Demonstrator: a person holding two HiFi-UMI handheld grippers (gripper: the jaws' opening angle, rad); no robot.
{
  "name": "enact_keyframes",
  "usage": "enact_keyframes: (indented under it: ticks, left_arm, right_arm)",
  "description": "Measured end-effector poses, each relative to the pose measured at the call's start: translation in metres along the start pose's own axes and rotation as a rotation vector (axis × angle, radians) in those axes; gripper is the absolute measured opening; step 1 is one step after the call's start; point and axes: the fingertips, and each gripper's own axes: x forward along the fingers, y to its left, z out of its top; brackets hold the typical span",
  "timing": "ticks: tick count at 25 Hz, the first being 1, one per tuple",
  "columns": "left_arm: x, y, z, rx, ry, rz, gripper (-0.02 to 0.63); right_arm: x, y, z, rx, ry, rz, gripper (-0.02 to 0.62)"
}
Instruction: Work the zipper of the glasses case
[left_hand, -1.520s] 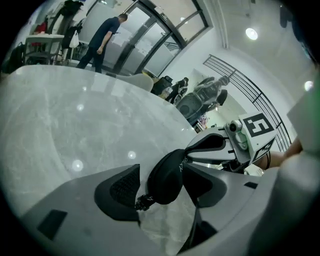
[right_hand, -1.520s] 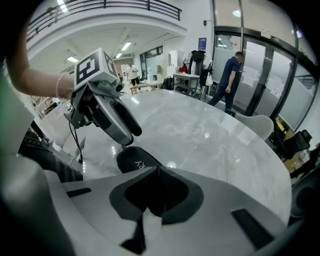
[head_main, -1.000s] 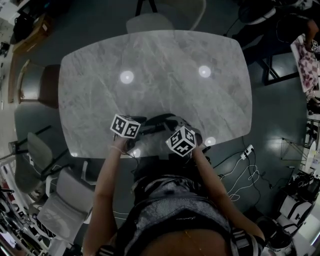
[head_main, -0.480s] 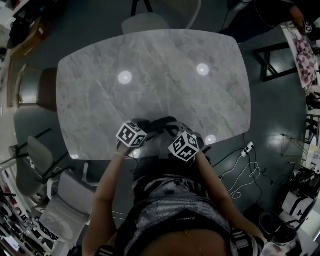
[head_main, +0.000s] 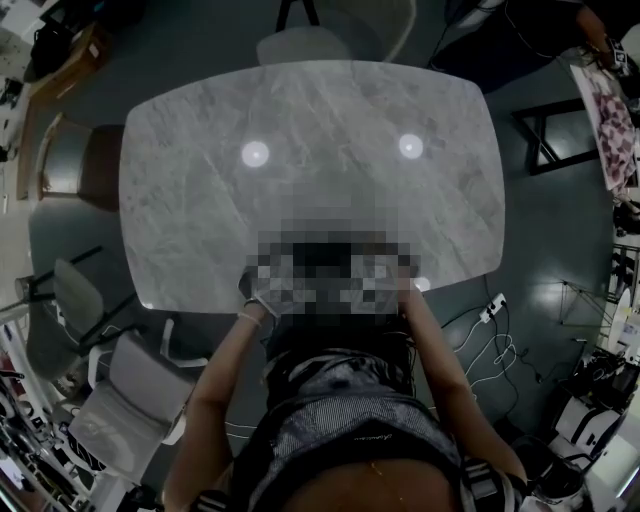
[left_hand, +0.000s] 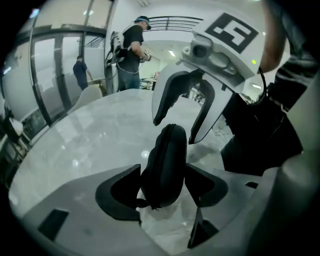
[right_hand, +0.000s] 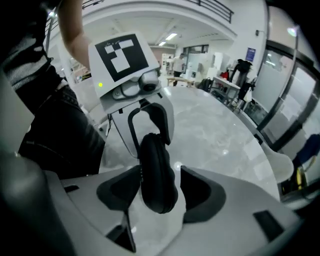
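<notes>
Straight down on the grey marbled bench (head_main: 300, 110), with two round light glares on its top. The person's bare forearms reach to its near edge, the left hand (head_main: 256, 300) right at the rim. Grey chairs (head_main: 120, 400) crowd the near left and a brown chair (head_main: 85, 165) sits at the left end. A power strip (head_main: 496, 300) with white cables lies on the floor at right.

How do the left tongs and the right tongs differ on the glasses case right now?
The left tongs are clamped on the glasses case, pressing both sides; the right tongs have just been opening and only straddle it. The case fills the left tongs' gap but leaves space inside the right tongs. Both face each other across the case.
</notes>
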Motion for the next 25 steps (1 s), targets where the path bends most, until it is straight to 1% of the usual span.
enact_keyframes:
  ticks: [2, 3, 5, 10, 15, 17, 18, 19, 20, 21, 23, 24, 25]
  left_arm:
    - [-0.001, 0.005, 0.001, 0.101, 0.017, 0.040, 0.275]
    - [-0.001, 0.007, 0.001, 0.138, 0.023, 0.052, 0.275]
    - [-0.001, 0.011, 0.001, 0.181, 0.025, 0.065, 0.275]
    - [-0.001, 0.012, 0.001, 0.207, 0.013, 0.083, 0.273]
    - [0.000, 0.012, 0.000, 0.203, -0.001, 0.103, 0.272]
    - [0.000, 0.012, 0.001, 0.175, -0.014, 0.100, 0.272]
    - [-0.002, 0.013, 0.001, 0.139, -0.031, 0.096, 0.273]
    - [-0.005, 0.015, 0.000, 0.081, -0.058, 0.088, 0.273]
    - [-0.011, 0.017, -0.002, -0.006, -0.095, 0.074, 0.273]
    - [-0.019, 0.021, -0.006, -0.122, -0.140, 0.053, 0.273]
    - [-0.037, 0.031, -0.018, -0.416, -0.261, -0.011, 0.272]
    - [-0.047, 0.037, -0.024, -0.571, -0.333, -0.052, 0.257]
    - [-0.055, 0.043, -0.030, -0.716, -0.407, -0.095, 0.217]
  right_arm:
    - [0.007, 0.002, -0.005, -0.064, 0.049, 0.023, 0.282]
    - [0.011, 0.002, -0.007, -0.091, 0.073, 0.029, 0.284]
    - [0.019, 0.002, -0.009, -0.128, 0.106, 0.037, 0.288]
    - [0.038, 0.001, -0.003, -0.190, 0.151, 0.035, 0.305]
    - [0.044, 0.001, -0.003, -0.157, 0.157, 0.057, 0.308]
    - [0.044, -0.001, -0.005, -0.157, 0.156, 0.053, 0.308]
    - [0.044, -0.002, -0.006, -0.160, 0.154, 0.049, 0.308]
    - [0.044, -0.002, -0.006, -0.160, 0.149, 0.050, 0.308]
    - [0.044, -0.001, -0.005, -0.160, 0.141, 0.051, 0.308]
    - [0.044, 0.000, -0.005, -0.162, 0.130, 0.048, 0.308]
    - [0.043, 0.000, -0.004, -0.169, 0.098, 0.027, 0.308]
    - [0.042, 0.000, -0.003, -0.174, 0.083, 0.013, 0.308]
    - [0.041, 0.000, -0.003, -0.177, 0.069, 0.002, 0.308]
